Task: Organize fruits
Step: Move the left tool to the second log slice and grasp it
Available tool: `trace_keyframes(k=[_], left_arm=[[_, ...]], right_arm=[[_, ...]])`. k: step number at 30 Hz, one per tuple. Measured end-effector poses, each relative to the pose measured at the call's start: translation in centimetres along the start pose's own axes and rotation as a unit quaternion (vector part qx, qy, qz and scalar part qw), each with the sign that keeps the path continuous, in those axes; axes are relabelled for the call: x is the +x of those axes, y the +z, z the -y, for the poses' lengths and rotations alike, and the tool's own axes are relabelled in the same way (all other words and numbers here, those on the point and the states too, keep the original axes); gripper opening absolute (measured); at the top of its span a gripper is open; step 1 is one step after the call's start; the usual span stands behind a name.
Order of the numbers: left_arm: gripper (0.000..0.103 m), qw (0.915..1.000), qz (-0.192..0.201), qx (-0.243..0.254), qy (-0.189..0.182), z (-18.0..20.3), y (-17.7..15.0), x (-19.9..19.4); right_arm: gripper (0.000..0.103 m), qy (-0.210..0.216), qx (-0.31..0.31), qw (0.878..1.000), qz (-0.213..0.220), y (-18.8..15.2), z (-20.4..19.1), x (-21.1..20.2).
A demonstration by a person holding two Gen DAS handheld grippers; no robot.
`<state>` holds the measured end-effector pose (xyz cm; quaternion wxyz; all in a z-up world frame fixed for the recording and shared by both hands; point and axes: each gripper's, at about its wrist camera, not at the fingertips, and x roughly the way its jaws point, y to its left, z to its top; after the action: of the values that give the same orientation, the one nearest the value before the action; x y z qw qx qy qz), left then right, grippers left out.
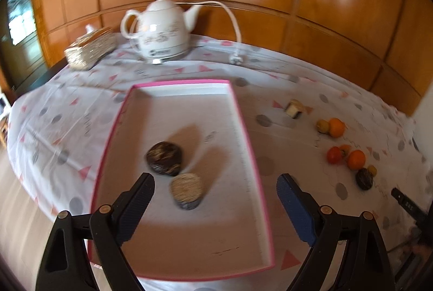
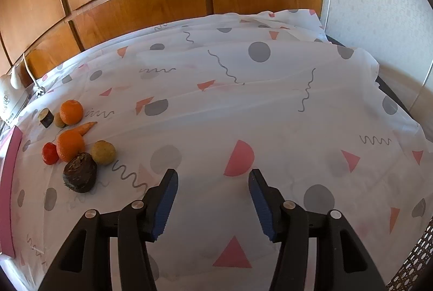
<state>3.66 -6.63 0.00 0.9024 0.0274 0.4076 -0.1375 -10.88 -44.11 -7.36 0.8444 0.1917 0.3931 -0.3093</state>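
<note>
A pink-rimmed white tray (image 1: pixel 245 126) lies on the patterned tablecloth. Inside it rest a dark round fruit (image 1: pixel 164 158) and a pale cut round piece (image 1: pixel 186 189). My left gripper (image 1: pixel 215 184) hangs open over the tray's near half, nothing between its fingers. To the tray's right lies a cluster: two oranges (image 2: pixel 71 111) (image 2: pixel 69 144), a red tomato (image 2: pixel 49 153), a carrot (image 2: pixel 86 127), a yellowish round fruit (image 2: pixel 103 152), a dark round fruit (image 2: pixel 80 176) and a small cut piece (image 2: pixel 46 117). My right gripper (image 2: pixel 213 178) stands open and empty over bare cloth, right of that cluster.
A white electric kettle (image 1: pixel 162 32) with cord and plug (image 1: pixel 236 59) stands at the table's back, beside a woven tissue box (image 1: pixel 90 48). Wooden panelling runs behind the table. The tray's pink edge (image 2: pixel 10 182) shows at the right wrist view's left border.
</note>
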Motion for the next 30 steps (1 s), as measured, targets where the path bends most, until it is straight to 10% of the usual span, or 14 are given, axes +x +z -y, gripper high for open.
trace_keyframes(k=[30], left_arm=[[0.081,0.9934,-0.042,0.084,-0.067,8.9,5.8,7.6]], right_arm=[[0.055,-0.045,0.03,0.998,0.01,0.6,2.6,1.1]])
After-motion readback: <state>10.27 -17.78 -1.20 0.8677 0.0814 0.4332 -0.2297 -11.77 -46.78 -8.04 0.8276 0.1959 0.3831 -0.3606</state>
